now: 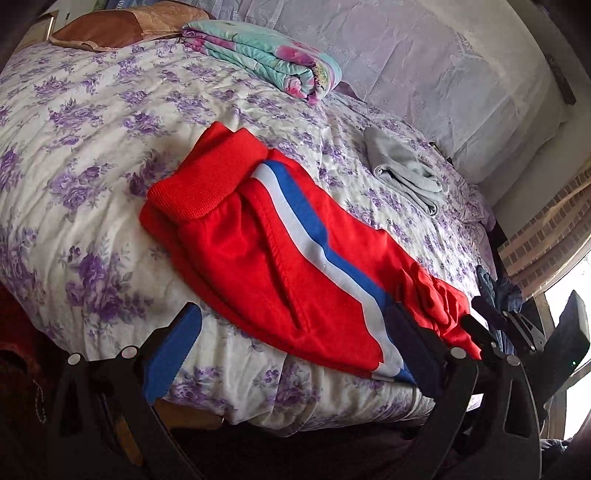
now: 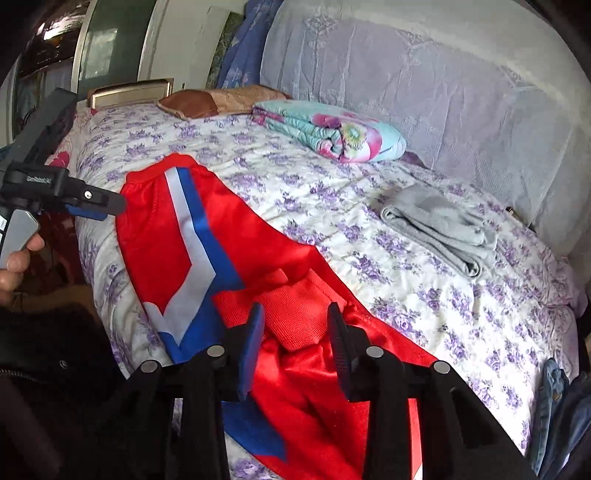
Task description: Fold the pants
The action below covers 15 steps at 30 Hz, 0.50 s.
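Note:
Red pants [image 1: 266,243] with a white and blue side stripe lie partly folded on the floral bedspread [image 1: 92,122] near the bed's front edge. My left gripper [image 1: 291,350] is open, its jaws wide apart over the pants' near edge, holding nothing. In the right wrist view the pants [image 2: 177,236] run from the left down to the front. My right gripper [image 2: 295,332] is open, its jaws either side of a ribbed red cuff [image 2: 295,314]. The left gripper [image 2: 92,205] shows at the far left of that view, beside the pants' end.
A folded grey garment [image 1: 406,173] lies on the bed to the right. A folded floral quilt [image 1: 266,55] and a brown pillow [image 1: 122,26] lie at the back. A lace-covered headboard [image 2: 424,92] stands behind. Blue jeans [image 2: 554,398] hang off the bed's right edge.

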### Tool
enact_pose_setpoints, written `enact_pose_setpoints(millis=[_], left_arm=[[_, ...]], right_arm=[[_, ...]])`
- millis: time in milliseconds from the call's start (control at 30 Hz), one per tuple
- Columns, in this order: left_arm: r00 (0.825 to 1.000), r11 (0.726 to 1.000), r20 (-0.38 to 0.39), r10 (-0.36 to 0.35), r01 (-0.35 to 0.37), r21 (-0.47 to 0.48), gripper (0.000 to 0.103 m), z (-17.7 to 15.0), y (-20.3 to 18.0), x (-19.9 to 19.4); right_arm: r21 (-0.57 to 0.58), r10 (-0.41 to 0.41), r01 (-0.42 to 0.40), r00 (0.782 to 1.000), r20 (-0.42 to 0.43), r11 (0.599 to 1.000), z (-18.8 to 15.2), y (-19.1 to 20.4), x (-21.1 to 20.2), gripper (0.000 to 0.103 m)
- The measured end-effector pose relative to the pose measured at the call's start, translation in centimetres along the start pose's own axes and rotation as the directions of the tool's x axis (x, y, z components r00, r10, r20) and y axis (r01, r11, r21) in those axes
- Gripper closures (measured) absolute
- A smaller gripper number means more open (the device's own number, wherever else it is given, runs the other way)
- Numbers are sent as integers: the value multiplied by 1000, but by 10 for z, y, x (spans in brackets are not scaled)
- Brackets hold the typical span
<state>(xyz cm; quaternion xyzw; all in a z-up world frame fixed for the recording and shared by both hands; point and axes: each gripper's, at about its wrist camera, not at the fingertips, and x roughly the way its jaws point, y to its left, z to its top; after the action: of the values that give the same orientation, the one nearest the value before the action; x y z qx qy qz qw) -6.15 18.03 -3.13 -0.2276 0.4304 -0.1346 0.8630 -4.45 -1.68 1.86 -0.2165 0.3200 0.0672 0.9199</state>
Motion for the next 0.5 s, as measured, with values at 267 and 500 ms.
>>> enact_pose_setpoints(millis=[267, 500], left_arm=[[1000, 999, -18, -10, 10, -34, 5, -3, 7, 3], [1000, 999, -7, -14, 14, -41, 5, -2, 11, 2]], right_arm=[[-45, 65, -71, 990, -126, 996, -11, 13, 44, 90], [28, 115, -116, 993, 28, 993, 15, -10, 5, 97]])
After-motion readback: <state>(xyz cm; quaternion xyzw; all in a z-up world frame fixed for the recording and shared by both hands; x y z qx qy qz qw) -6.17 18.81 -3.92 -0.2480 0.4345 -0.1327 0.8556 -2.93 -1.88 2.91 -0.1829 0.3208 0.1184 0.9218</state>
